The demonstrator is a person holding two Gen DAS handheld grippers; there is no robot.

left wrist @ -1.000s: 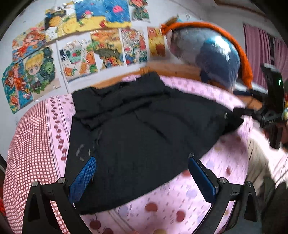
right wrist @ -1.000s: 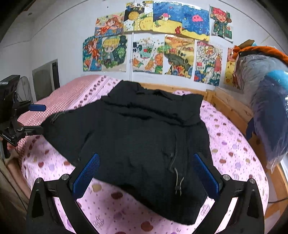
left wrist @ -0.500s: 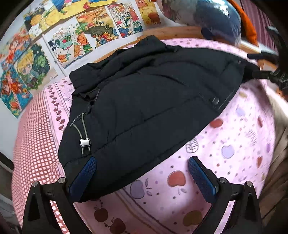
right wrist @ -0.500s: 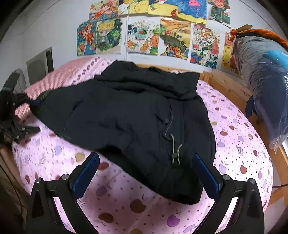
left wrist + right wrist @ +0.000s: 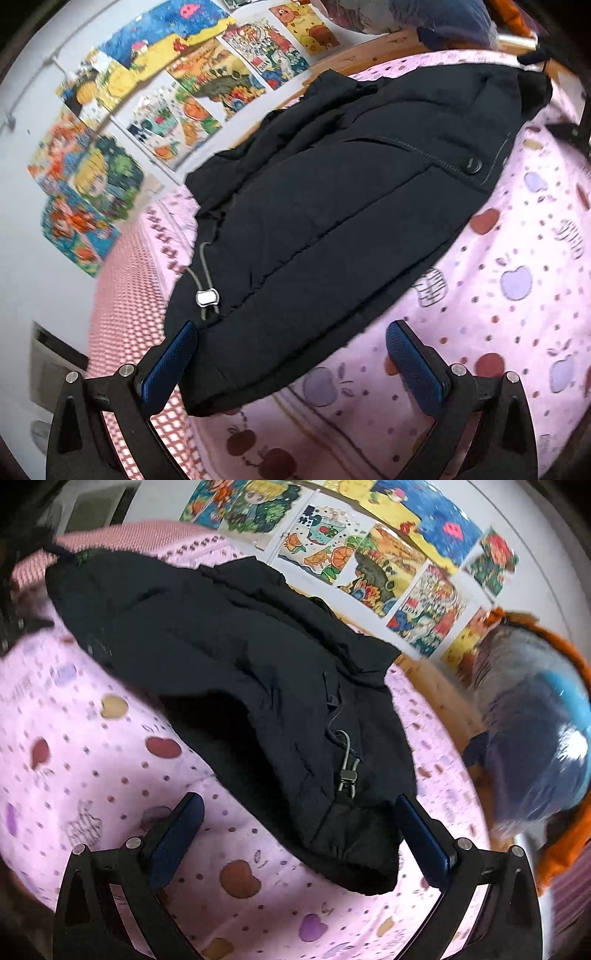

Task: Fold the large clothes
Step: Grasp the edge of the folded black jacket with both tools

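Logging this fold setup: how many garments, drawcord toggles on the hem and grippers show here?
Black jacket: 1
Drawcord toggles: 2, one white, one dark
Grippers: 2, left gripper, right gripper, both open
Total: 5

A black jacket (image 5: 229, 686) lies spread on the pink bed sheet (image 5: 92, 775), reaching from the upper left of the frame to the lower centre. Its grey drawstring toggle (image 5: 347, 775) sits near the hem corner. The right tongs (image 5: 299, 834) are wide apart at the bottom, with this corner between the blue pads (image 5: 177, 834). Colourful drawings (image 5: 388, 557) hang on the wall at the top.
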